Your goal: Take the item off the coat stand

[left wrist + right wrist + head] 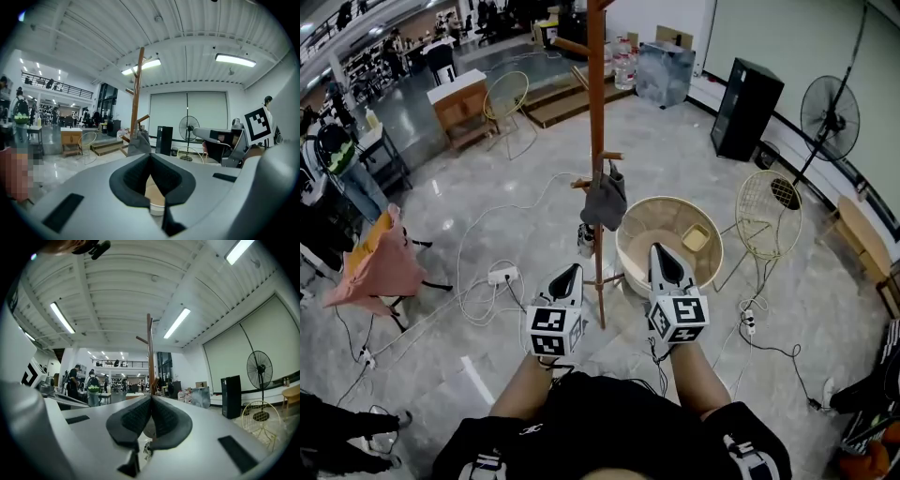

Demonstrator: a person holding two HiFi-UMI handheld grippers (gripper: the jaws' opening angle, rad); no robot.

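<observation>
A tall wooden coat stand [596, 112] rises from the marble floor straight ahead of me. A grey cloth item [605, 201] hangs from one of its lower pegs. My left gripper [569, 274] and right gripper [661, 253] are held side by side near the pole's foot, below the item and apart from it. Both are shut with nothing between the jaws. In the left gripper view the coat stand [137, 98] and the grey item [139, 145] stand beyond the closed tips [150, 155]. The right gripper view shows the pole [149, 357] above its closed tips [151, 398].
A round woven basket [639, 265] with a yellow thing inside stands just right of the pole. Cables and a power strip [502, 276] lie on the floor at left. Around stand wire chairs [767, 217], a floor fan [829, 117], a black cabinet [746, 108] and a pink-draped chair [382, 261].
</observation>
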